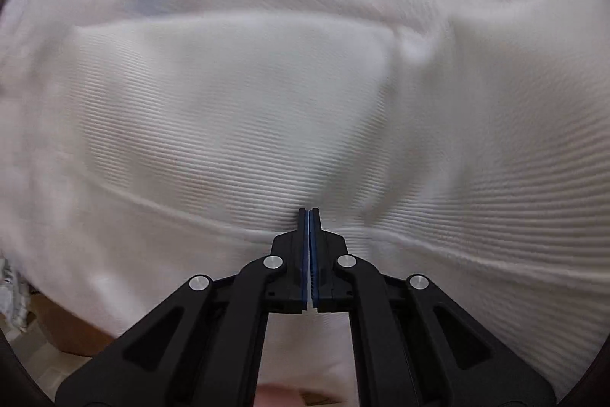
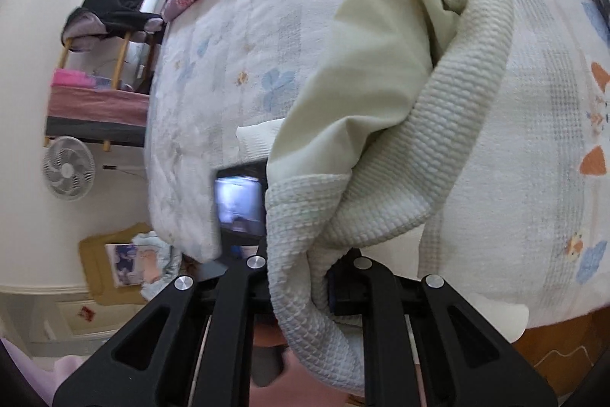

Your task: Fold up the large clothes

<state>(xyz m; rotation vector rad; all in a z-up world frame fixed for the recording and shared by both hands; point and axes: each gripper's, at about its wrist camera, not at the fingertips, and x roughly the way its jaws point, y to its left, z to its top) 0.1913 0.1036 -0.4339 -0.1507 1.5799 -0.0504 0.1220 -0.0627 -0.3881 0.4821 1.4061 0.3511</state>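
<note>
We read no writing or label anywhere. Our left gripper points down with its jaws pressed together, pinching a thin edge of the white ribbed garment spread on the bed. Our right gripper is clamped on a bunched waffle-knit fold of the garment, smooth pale lining showing, lifted above the floral quilted bed.

Garment: cloth, coarse waffle knit outside, smooth matt lining. Bedsheet: soft printed cotton-like fabric, matt. Gripper arms matt black plastic, shiny metal rivets.
</note>
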